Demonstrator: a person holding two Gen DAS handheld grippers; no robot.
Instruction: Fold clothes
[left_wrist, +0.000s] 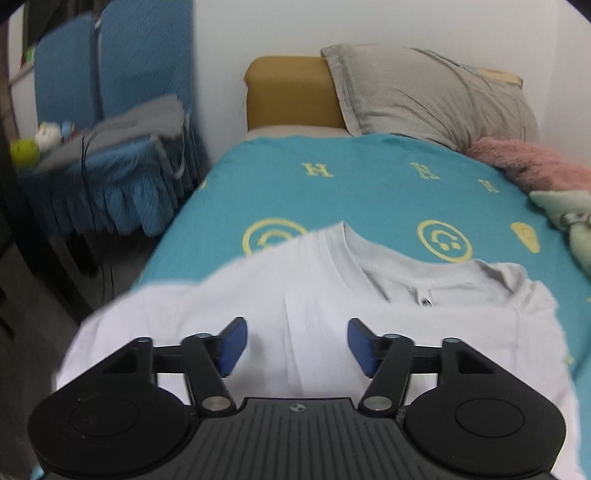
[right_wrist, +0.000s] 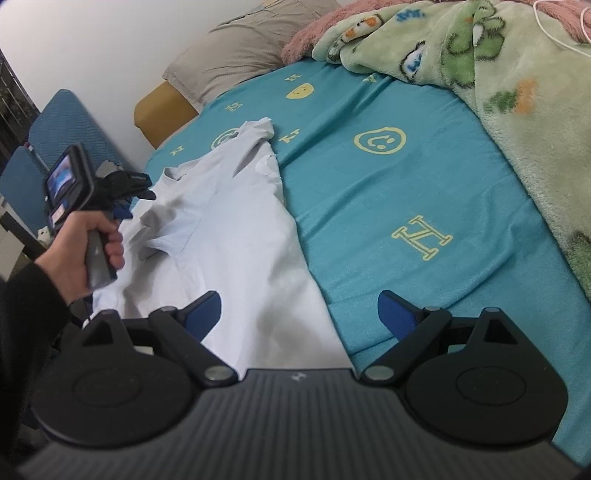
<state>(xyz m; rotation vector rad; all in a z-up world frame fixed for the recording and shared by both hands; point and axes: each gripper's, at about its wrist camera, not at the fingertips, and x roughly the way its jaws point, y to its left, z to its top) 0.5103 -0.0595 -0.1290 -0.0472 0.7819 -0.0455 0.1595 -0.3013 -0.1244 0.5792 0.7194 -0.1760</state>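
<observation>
A white T-shirt (left_wrist: 303, 302) lies spread on the teal bed sheet (left_wrist: 369, 192), collar toward the pillow. My left gripper (left_wrist: 297, 345) is open just above the shirt's chest, nothing between its blue pads. In the right wrist view the shirt (right_wrist: 229, 236) runs from the near edge up to a crumpled sleeve. My right gripper (right_wrist: 300, 314) is open over the shirt's lower right edge, one pad over the shirt and one over the sheet. The left gripper (right_wrist: 129, 192) also shows there, held in a hand at the shirt's left shoulder.
A grey pillow (left_wrist: 432, 99) and a mustard headboard (left_wrist: 291, 92) stand at the bed's head. A green fleece blanket (right_wrist: 517, 110) and a pink blanket (left_wrist: 532, 162) pile along the right side. A blue-covered chair (left_wrist: 110, 166) with clutter stands left of the bed.
</observation>
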